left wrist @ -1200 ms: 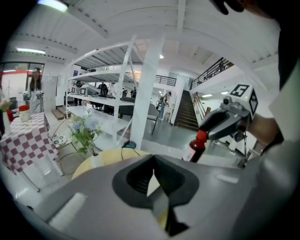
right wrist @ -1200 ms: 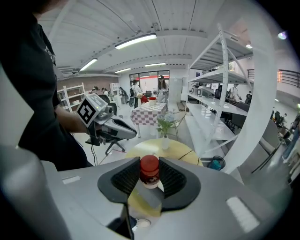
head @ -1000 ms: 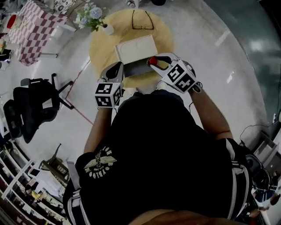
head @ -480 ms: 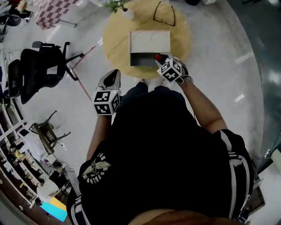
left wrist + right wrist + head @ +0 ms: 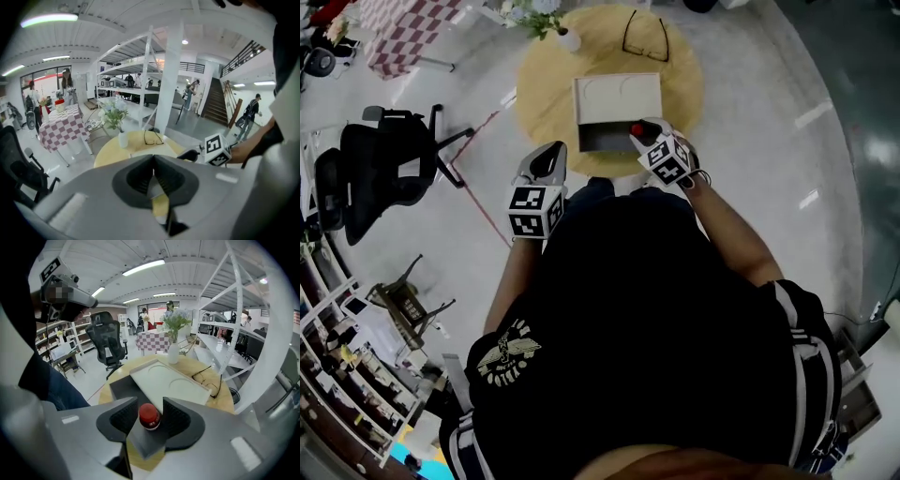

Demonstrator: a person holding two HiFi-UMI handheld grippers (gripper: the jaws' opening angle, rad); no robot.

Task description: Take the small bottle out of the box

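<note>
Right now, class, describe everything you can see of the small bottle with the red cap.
The small bottle shows mainly its rounded, glossy red cap, plastic by its look; a strip of dark-and-white label peeks out beneath, the body mostly hidden. It stands, seemingly upright, in the open grey compartment of the box, at that compartment's right end in the head view. It is between the jaws of the right gripper, which have just been opening and seem not to press it.

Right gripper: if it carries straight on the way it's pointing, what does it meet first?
The small bottle: its red cap stands between the jaws of the right gripper, which have just been opening and look clear of it. Past it, probably the box floor.
</note>
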